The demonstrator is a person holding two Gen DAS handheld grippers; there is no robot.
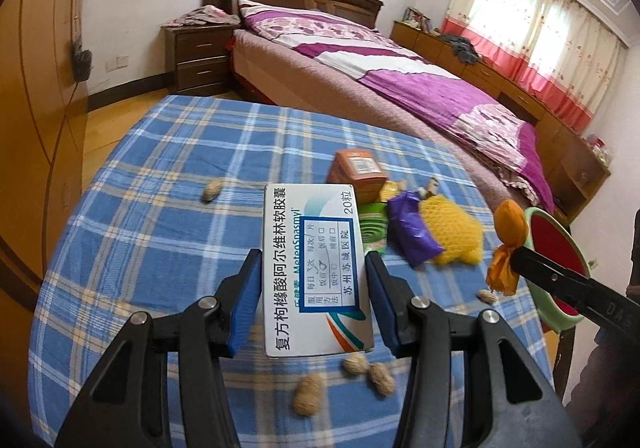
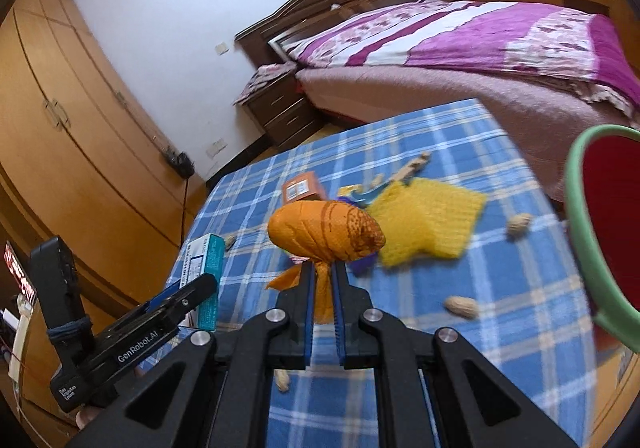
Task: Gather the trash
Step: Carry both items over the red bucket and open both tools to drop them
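Note:
My left gripper (image 1: 314, 264) is shut on a white medicine box (image 1: 316, 268) and holds it above the blue checked tablecloth (image 1: 160, 175). The box also shows in the right wrist view (image 2: 204, 272). My right gripper (image 2: 323, 268) is shut on the twisted tail of an orange wrapped ball (image 2: 326, 234), held above the table; it also shows in the left wrist view (image 1: 508, 236). A green bin with a red inside (image 2: 600, 236) stands at the table's right edge. On the cloth lie a yellow foam net (image 2: 428, 224), a purple wrapper (image 1: 408, 232), an orange box (image 1: 356, 169) and several peanuts (image 1: 308, 394).
A bed (image 1: 400, 79) with a purple quilt stands behind the table. A dark nightstand (image 1: 200, 55) is beside it, and wooden wardrobes (image 2: 60, 135) line the left wall. A green patterned packet (image 1: 372, 228) lies under the purple wrapper.

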